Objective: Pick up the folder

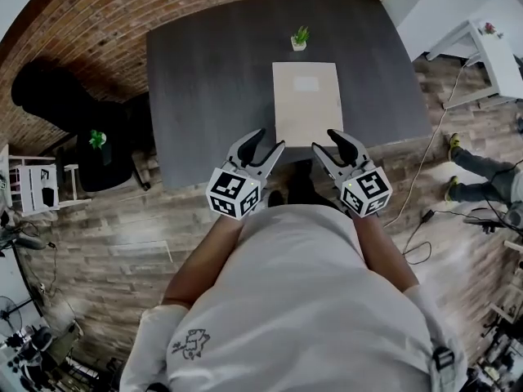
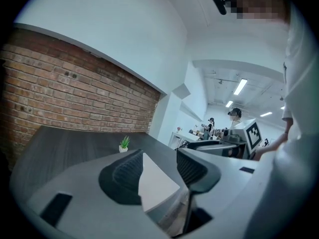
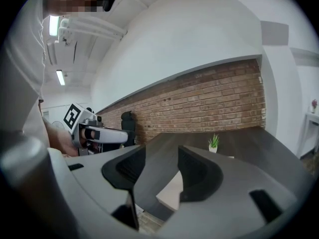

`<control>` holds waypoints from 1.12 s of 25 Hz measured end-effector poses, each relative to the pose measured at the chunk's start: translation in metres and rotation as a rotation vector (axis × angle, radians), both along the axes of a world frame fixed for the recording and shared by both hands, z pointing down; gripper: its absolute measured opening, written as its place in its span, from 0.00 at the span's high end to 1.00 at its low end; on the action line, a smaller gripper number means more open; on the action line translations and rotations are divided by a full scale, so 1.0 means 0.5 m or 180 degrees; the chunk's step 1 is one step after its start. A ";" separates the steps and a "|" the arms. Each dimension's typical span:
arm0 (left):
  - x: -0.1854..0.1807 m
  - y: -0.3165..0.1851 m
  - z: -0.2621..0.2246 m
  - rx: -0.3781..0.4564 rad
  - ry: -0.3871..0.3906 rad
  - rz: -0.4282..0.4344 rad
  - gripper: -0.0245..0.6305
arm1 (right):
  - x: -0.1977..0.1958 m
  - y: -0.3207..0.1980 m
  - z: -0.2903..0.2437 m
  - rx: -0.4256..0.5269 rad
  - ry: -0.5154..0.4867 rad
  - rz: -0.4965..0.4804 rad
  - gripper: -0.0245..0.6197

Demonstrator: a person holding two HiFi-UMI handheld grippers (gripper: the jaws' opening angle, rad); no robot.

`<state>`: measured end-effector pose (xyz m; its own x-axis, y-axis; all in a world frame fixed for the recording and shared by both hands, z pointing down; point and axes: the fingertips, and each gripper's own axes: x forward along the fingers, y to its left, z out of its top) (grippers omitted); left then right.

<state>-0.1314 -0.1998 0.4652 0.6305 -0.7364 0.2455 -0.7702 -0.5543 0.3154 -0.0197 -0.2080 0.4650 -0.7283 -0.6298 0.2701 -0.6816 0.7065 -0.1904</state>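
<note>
A cream folder point(image 1: 307, 100) lies flat on the dark table point(image 1: 212, 80), its near edge close to the table's front edge. My left gripper point(image 1: 263, 146) hovers open just off the folder's near-left corner. My right gripper point(image 1: 333, 141) hovers open at the folder's near-right corner. Nothing sits between either pair of jaws. In the left gripper view the folder point(image 2: 155, 179) shows through the gap of the left gripper point(image 2: 160, 169), beyond the jaws. In the right gripper view a corner of the folder point(image 3: 172, 191) lies ahead of the right gripper point(image 3: 160, 171).
A small potted plant point(image 1: 300, 38) stands behind the folder near the table's far edge. A brick wall point(image 1: 122, 6) runs behind the table. A black office chair point(image 1: 73, 109) stands at the left. A white desk point(image 1: 490, 51) stands at the right, cables on the wooden floor.
</note>
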 end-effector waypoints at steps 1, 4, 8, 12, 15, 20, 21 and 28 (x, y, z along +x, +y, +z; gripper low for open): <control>-0.002 -0.011 0.006 -0.0031 -0.0002 -0.0017 0.64 | 0.003 -0.013 0.006 -0.0025 0.0014 -0.0014 0.64; -0.002 -0.045 0.021 -0.0102 -0.0020 -0.0049 0.63 | 0.017 -0.054 0.030 -0.0132 0.0056 -0.0028 0.63; 0.006 -0.085 0.043 -0.0204 -0.0040 -0.0073 0.63 | 0.052 -0.103 0.079 -0.0381 0.0145 -0.0004 0.60; 0.013 -0.135 0.086 -0.0422 -0.0053 -0.0048 0.61 | 0.092 -0.159 0.144 -0.0685 0.0292 0.0066 0.58; 0.012 -0.162 0.130 -0.0599 -0.0075 -0.0066 0.60 | 0.121 -0.191 0.194 -0.0920 0.0359 0.0115 0.56; 0.004 -0.203 0.204 -0.0902 -0.0096 -0.0122 0.59 | 0.156 -0.235 0.272 -0.1277 0.0446 0.0141 0.54; 0.004 -0.211 0.218 -0.0967 -0.0095 -0.0126 0.58 | 0.162 -0.241 0.289 -0.1353 0.0461 0.0141 0.53; 0.015 -0.244 0.299 -0.1417 -0.0042 -0.0063 0.55 | 0.194 -0.267 0.398 -0.1858 0.0584 0.0111 0.50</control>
